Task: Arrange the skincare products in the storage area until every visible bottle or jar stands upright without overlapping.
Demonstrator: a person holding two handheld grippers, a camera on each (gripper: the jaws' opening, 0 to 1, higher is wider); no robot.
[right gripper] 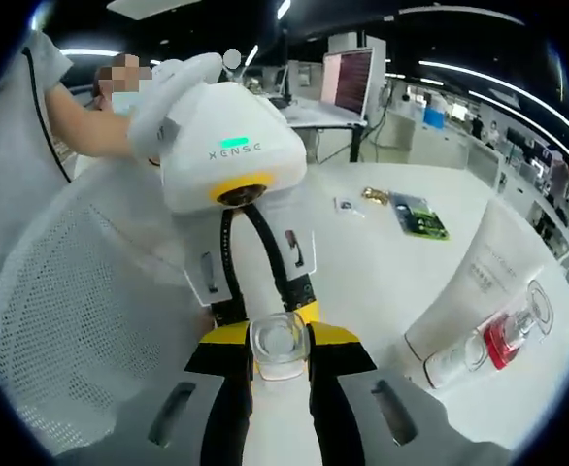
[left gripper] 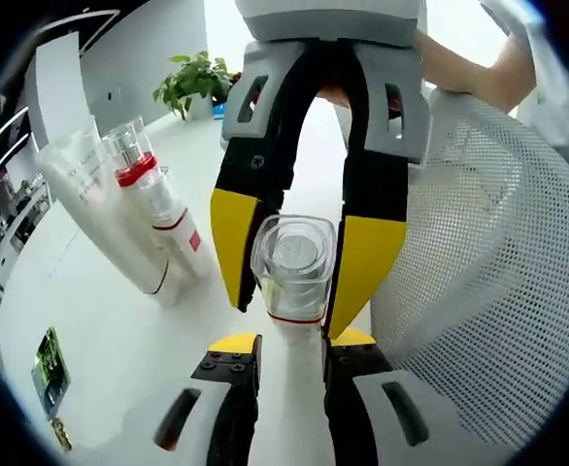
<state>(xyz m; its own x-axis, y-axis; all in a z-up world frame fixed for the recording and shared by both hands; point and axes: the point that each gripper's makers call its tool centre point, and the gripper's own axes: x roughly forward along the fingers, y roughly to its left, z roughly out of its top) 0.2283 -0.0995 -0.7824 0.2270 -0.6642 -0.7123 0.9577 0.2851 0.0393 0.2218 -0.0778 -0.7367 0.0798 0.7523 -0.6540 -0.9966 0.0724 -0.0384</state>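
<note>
Ok so going left to right in the left gripper view: there's a little green card (left gripper: 47,369) lying flat on the white table (left gripper: 119,320). Next comes a white tube (left gripper: 81,189) with a second bottle (left gripper: 153,194), red band and clear cap, right up against it, both leaning in this view. A plant (left gripper: 192,83) sits far back. Dead center is the bottle (left gripper: 294,254), white body with a thin red ring and a clear square cap. The left gripper (left gripper: 294,345) is pinching it low on the body, with its jaws tight on both sides. The right gripper (right gripper: 281,342) comes in from the opposite end, its yellow pads pressed to the sides of the cap. I can't tell if the bottle touches the table or hangs above it. On the right is a white mesh basket (left gripper: 498,291), just beside the bottle, and a person's arm (left gripper: 469,68) up top. In the right gripper view the tube and second bottle are off to the right, well apart from the held one.
</note>
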